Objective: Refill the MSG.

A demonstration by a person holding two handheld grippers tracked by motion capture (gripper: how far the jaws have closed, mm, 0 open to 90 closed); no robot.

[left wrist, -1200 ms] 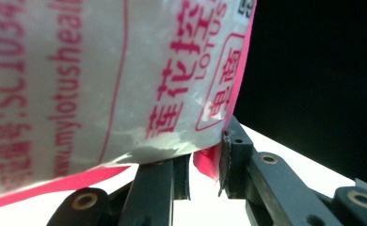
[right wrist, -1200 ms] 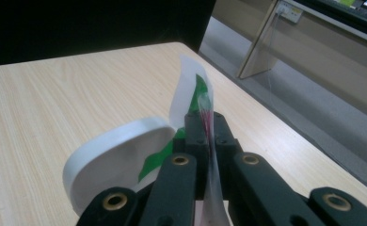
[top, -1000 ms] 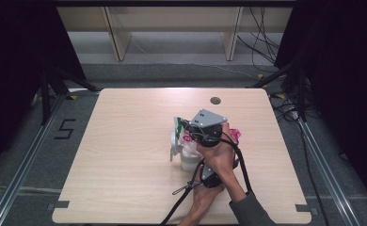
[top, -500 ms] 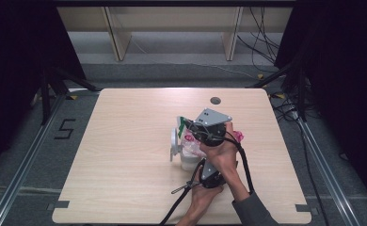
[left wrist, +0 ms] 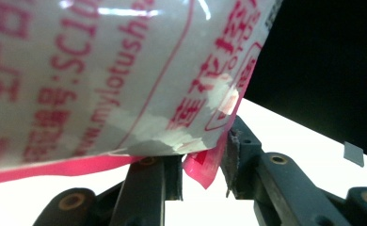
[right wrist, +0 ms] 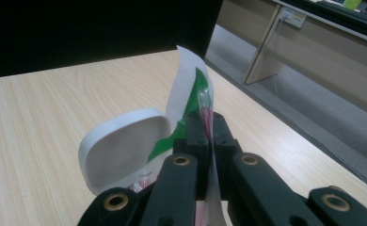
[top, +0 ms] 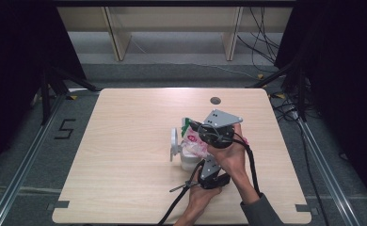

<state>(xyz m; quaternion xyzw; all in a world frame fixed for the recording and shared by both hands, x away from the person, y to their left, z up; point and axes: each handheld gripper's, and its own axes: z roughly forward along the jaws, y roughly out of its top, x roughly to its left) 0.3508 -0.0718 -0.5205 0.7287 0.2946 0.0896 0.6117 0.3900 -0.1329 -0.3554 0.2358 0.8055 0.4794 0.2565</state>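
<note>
The plastic bag with red print sits near the middle of the tabletop, bunched over the mouth of a white container whose hinged lid stands open to the left. Both tools have it. The right gripper, the farther one with the grey plate on top, comes at the bag from above and has its jaws pressed flat on a thin edge of it; in the right gripper view that edge runs straight up between the jaws, a white and green flap rising beyond them, with the lid lying just behind and to the left. The left gripper is nearer the person, low by the tabletop, and reaches in from below. In the left gripper view its jaws nip a small pink corner of the bag, with a slight gap beside it on the right, while the printed sheet spreads wide overhead.

So the bag is stretched roughly near to far between the two grips, and I'd judge any pulling apart or lifting depends on that line. The high view gives that layout; the gripper views alone prove each pinch, and the left hold looks the slighter one.
</note>
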